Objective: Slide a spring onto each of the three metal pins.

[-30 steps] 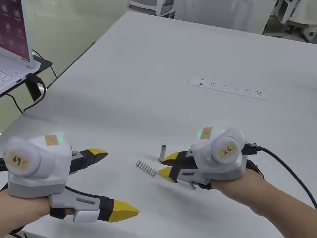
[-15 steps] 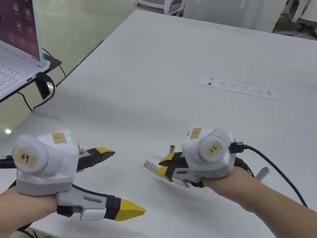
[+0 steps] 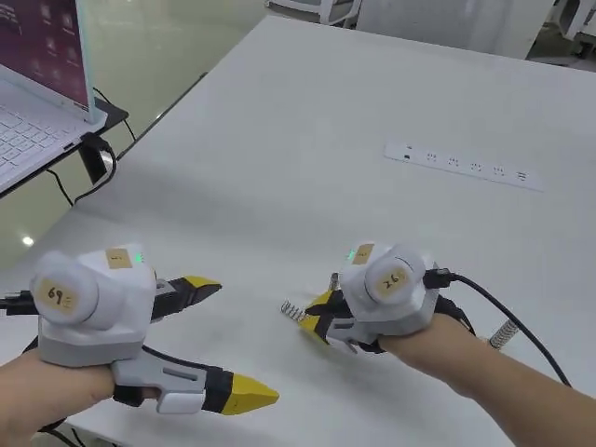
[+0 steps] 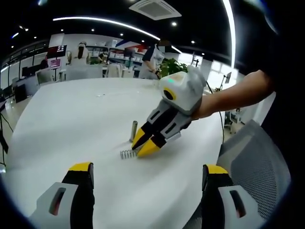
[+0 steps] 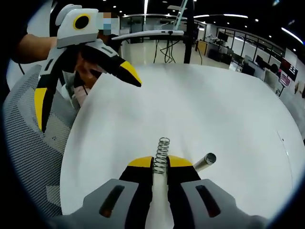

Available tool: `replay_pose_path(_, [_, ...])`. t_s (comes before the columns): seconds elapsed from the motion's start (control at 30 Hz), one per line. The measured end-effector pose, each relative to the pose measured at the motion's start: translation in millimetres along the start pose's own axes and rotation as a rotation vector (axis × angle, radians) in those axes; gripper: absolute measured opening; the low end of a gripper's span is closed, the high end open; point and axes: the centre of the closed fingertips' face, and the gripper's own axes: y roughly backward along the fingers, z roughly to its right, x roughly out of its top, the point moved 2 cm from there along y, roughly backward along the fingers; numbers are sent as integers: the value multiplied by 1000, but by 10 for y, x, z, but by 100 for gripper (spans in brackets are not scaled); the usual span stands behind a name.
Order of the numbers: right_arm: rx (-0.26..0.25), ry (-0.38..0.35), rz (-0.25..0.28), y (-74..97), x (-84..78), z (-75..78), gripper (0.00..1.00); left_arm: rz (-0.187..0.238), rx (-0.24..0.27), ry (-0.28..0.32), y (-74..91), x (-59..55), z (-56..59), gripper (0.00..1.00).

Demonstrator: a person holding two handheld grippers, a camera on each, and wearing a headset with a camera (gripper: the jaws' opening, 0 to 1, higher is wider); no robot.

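The white bench (image 3: pixel 279 140) is as it was a second ago; only the headset camera has swung. The left hand-held gripper (image 3: pixel 233 340) still hovers over the bench's near left edge, jaws spread wide and holding nothing. The right hand-held gripper (image 3: pixel 315 317), over the middle of the near edge, has changed. A second ago its tips were just beside the free-lying spring; now its jaws are pinched almost together on one end of the spring (image 3: pixel 292 310), whose other end juts past the tips. The metal pin (image 3: pixel 333 279) stands just beside those tips, with no spring on it.

In the head view the right hand-held gripper's body hides the grip itself and the pin's foot. Whether the spring is lifted off the bench cannot be told. A second spring (image 3: pixel 501 333), near the near right edge, is partly hidden by the person's forearm.

The right gripper view shows the coil seated between the yellow tips and only the pin's top end. The left gripper view shows the pin's full upright height, with the spring low beside it.
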Motion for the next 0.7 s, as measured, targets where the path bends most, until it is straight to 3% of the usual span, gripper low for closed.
replay_pose_path(0.47, [-3, 28, -5, -7, -55, -38, 8, -13, -5, -1, 1, -19, 26, 91])
replay_pose_path(0.7, [-1, 52, 22, 270, -69, -104, 8, -6, -12, -13, -26, 50, 65, 90])
